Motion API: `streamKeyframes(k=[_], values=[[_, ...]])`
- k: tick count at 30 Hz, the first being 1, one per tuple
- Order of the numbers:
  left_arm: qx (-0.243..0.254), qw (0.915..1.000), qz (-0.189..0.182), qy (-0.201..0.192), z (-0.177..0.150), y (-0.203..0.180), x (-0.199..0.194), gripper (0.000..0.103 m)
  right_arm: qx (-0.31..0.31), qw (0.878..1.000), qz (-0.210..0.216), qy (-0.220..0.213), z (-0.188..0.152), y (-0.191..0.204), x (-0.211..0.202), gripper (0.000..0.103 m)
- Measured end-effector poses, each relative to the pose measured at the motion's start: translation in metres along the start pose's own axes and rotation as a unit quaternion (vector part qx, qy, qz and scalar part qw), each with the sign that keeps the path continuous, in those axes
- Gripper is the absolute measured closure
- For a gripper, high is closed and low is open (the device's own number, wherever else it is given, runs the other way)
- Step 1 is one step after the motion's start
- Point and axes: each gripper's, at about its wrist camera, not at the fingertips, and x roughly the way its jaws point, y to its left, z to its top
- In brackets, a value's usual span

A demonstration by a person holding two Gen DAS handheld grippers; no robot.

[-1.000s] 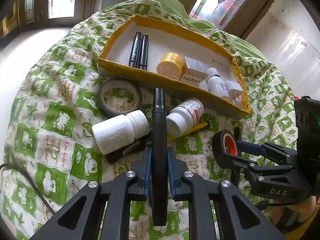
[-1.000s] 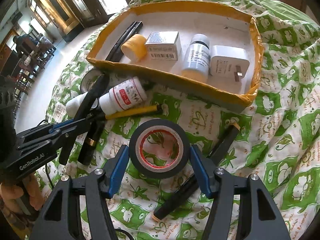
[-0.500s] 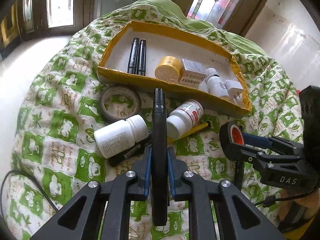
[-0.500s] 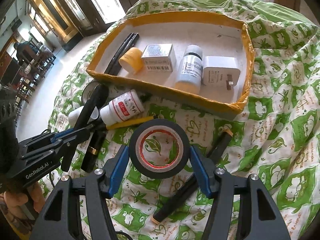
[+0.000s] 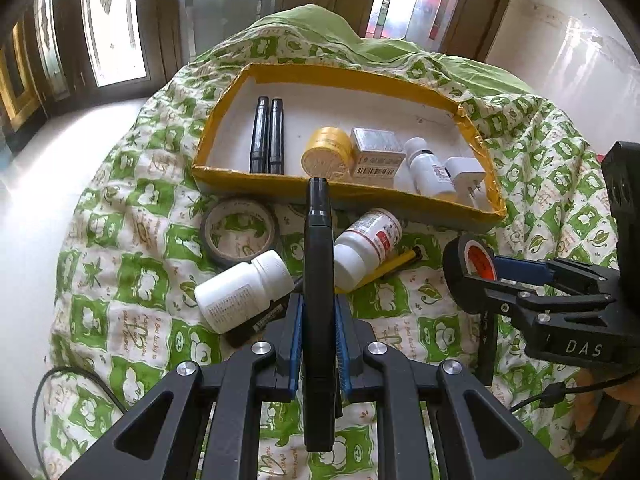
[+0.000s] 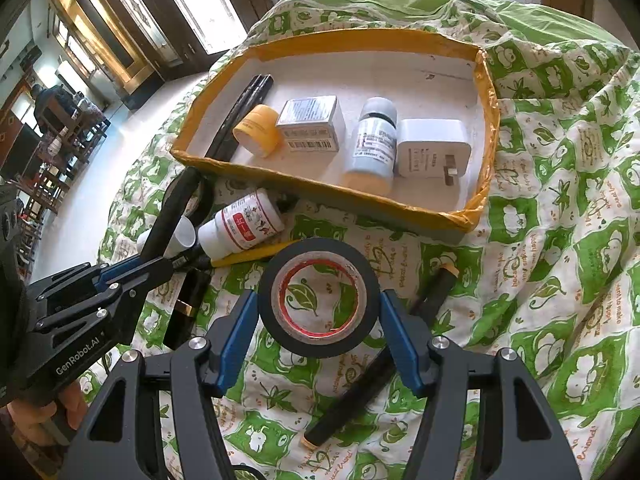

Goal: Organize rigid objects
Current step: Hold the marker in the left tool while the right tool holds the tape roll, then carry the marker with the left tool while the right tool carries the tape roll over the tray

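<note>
My left gripper [image 5: 318, 320] is shut on a black marker [image 5: 318, 248], which points toward the front wall of the yellow-edged tray [image 5: 256, 178]. My right gripper [image 6: 318, 308] is shut on a black tape roll [image 6: 320, 350] with a red core, held above the quilt just in front of the tray [image 6: 320, 188]. In the tray lie two black pens [image 5: 266, 140], a yellow jar [image 5: 326, 156], a small box [image 5: 376, 152], a white bottle [image 5: 426, 168] and a charger plug [image 5: 464, 178]. In the right wrist view the left gripper [image 6: 160, 264] is at the left, holding the marker [image 6: 172, 212].
On the green-patterned quilt, in front of the tray, lie a grey tape ring [image 5: 240, 232], a white bottle [image 5: 240, 292], a red-labelled bottle [image 5: 366, 248], a yellow pen [image 5: 400, 264] and another black marker [image 6: 380, 368]. A cable [image 5: 68, 380] runs along the quilt's left edge.
The left gripper has tipped up a little with the marker, so the tray sits lower in its view. The right gripper still holds the tape roll and has hardly moved.
</note>
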Motion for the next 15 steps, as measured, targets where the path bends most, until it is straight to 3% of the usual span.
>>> streamKeyframes(k=[15], values=[[-0.007, 0.9994, -0.034, -0.006, 0.024, -0.008, -0.003, 0.089, 0.052, 0.998, 0.021, -0.030, 0.014, -0.025, -0.020, 0.042]])
